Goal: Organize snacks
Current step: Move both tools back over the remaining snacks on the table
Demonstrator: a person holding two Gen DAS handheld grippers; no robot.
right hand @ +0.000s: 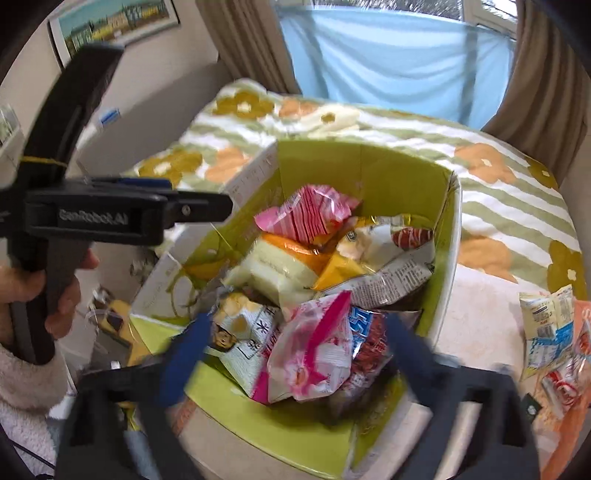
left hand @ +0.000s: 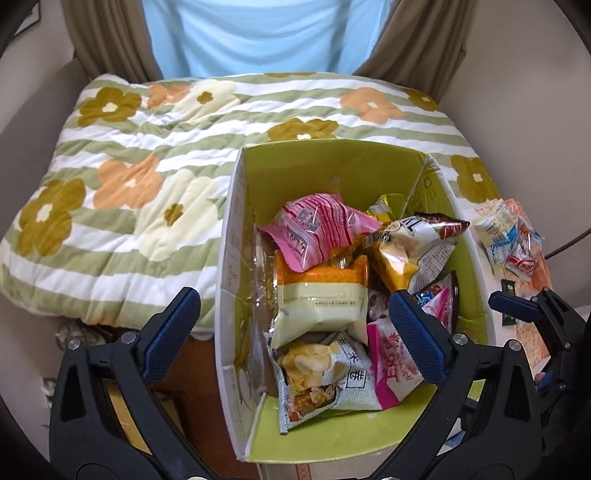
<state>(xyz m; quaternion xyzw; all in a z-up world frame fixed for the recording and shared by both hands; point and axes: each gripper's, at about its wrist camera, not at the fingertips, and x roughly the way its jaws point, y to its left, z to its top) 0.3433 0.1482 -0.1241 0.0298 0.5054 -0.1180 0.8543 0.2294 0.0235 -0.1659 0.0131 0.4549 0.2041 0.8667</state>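
Note:
A green-lined cardboard box (left hand: 332, 162) stands on the table, full of snack packets: a pink striped one (left hand: 321, 225), a cream and orange one (left hand: 321, 295), a chips bag (left hand: 317, 373). My left gripper (left hand: 295, 332) is open and empty above the box's near end. My right gripper (right hand: 295, 354) is open and blurred over the box (right hand: 369, 166), its fingers on either side of a pink and white packet (right hand: 314, 350) that lies on the pile. A few loose packets (right hand: 550, 328) lie on the table right of the box; they also show in the left wrist view (left hand: 509, 236).
A flowered green-striped quilt (left hand: 129, 177) lies behind and left of the box. Curtains and a light blue window sheet (left hand: 258, 33) are at the back. The left gripper's body and the holding hand (right hand: 62, 295) fill the left of the right wrist view.

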